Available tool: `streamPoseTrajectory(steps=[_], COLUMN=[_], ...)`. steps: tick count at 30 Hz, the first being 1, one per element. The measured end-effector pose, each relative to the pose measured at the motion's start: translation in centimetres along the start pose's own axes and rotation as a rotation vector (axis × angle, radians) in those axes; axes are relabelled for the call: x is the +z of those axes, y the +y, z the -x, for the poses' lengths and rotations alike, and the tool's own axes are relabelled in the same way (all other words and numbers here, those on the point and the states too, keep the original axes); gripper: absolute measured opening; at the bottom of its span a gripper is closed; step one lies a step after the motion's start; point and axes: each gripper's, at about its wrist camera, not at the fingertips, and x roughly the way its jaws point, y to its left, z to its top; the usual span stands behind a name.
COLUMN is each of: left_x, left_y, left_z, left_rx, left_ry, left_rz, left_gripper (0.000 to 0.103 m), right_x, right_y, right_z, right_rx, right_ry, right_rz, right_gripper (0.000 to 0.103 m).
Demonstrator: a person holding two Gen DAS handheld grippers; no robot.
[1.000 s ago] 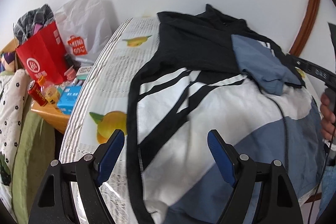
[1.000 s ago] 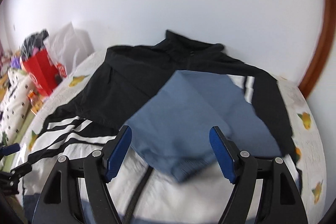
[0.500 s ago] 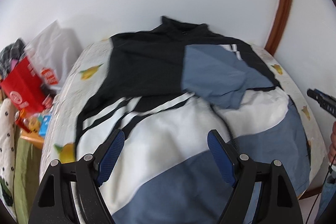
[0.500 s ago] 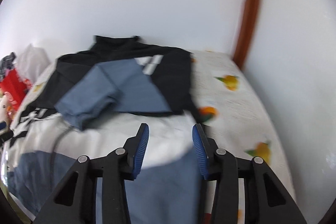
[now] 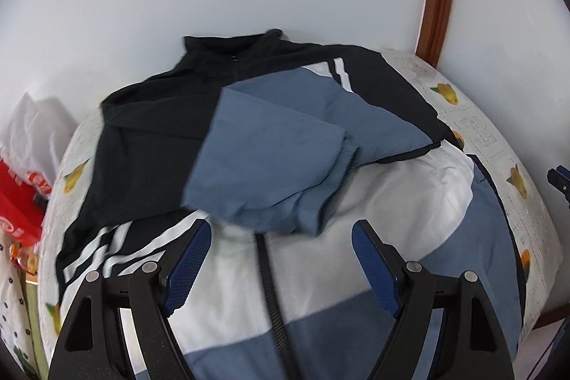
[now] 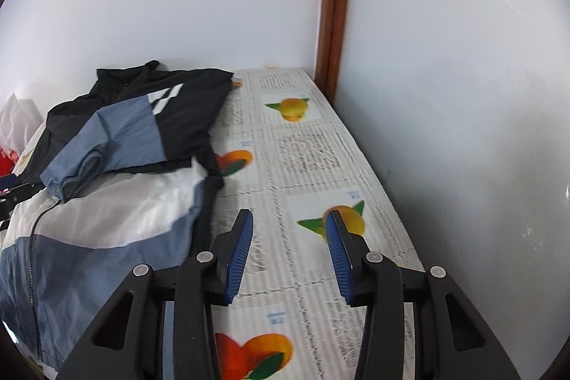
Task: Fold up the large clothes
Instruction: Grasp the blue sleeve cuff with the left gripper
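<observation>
A black, white and blue zip jacket lies spread on the table with the fruit-print cloth. Its right sleeve, blue with a ribbed cuff, is folded across the chest. My left gripper is open and empty, above the white middle of the jacket near the zip. My right gripper is open and empty, over the bare tablecloth to the right of the jacket. The folded sleeve shows at the left of the right wrist view.
White walls close the table at the back and right, with a brown wooden post in the corner. A red bag and a white plastic bag stand left of the table. The right gripper's tip shows at the right edge.
My left gripper swung right from the jacket's left edge to over its middle. My right gripper swung right, off the folded sleeve to over the bare cloth; its jaws narrowed, then reopened partway.
</observation>
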Motion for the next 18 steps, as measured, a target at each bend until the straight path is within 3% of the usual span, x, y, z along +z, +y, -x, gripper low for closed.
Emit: streamPoseTrajectory(steps=[10,16,18], left_x=[1.0,0.9,1.0], left_y=[-3.1,-3.3,-3.1], left_z=[-6.9,-8.8,-8.8], left_rx=[0.063,0.094,0.099], left_ry=[0.103,0.124,0.114], left_rz=[-0.047,-0.043,-0.039], left_gripper=[0.076,0.063,0.049], right_x=[-1.0,-1.2,-1.1], right_y=[-2.1,-2.1,-1.9], right_z=[-4.0,-5.7,-6.0], right_rx=[0.032,0.051,0.054], right_ry=[0.038,0.064,0.069], right_rz=[-0.014,-0.019,-0.014], right_gripper=[0.042,0.042,0.042])
